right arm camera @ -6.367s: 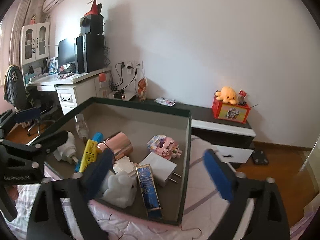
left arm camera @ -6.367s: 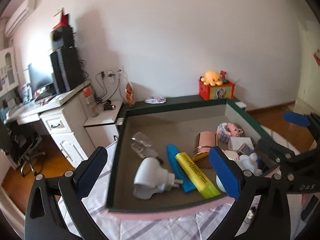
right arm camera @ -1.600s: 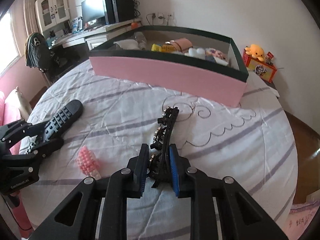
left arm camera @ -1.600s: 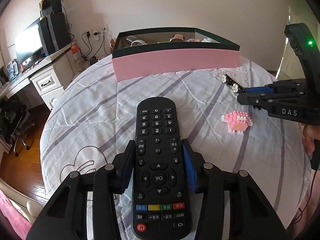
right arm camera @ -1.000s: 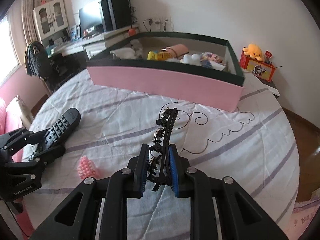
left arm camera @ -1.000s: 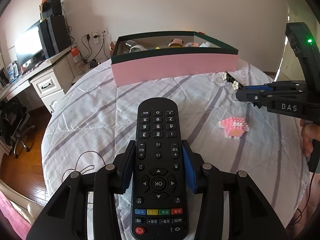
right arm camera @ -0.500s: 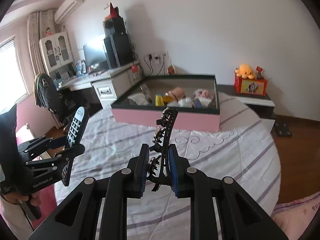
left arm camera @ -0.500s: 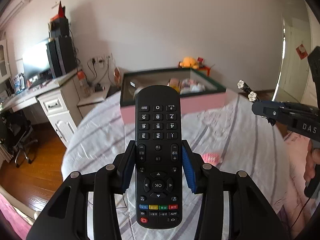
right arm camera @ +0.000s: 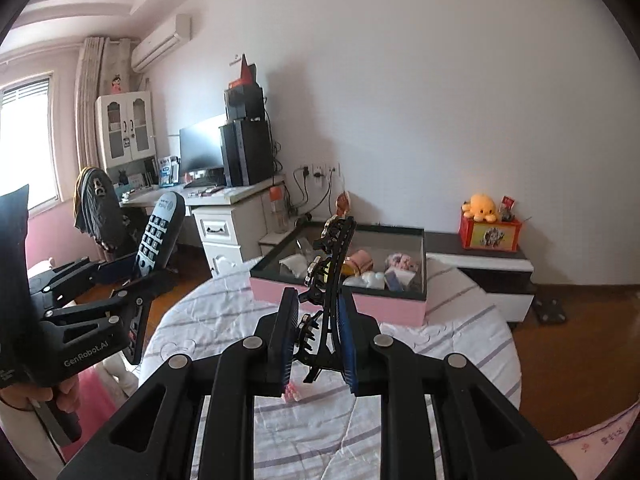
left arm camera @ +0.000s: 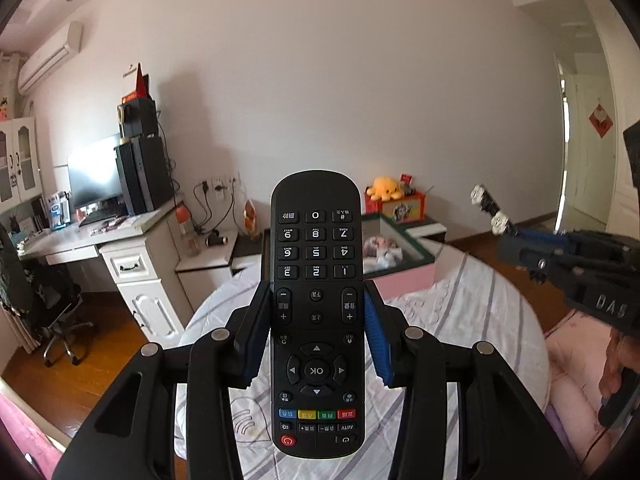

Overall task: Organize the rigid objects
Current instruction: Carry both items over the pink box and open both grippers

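"DAS" on right hand-held gripper (left arm camera: 505,237) (white lettering)

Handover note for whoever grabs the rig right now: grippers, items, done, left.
Left gripper: shut on the black remote, held clear above the bed.
Right gripper: shut on the black hair clip, also held clear of the bed.
Box: pink-sided, at the bed's far edge, already holding several items.
Pink block toy: on the bedcover, just under the right gripper.
Done: both items grasped.
Left: put remote and clip in the box, then probably fetch the pink toy.
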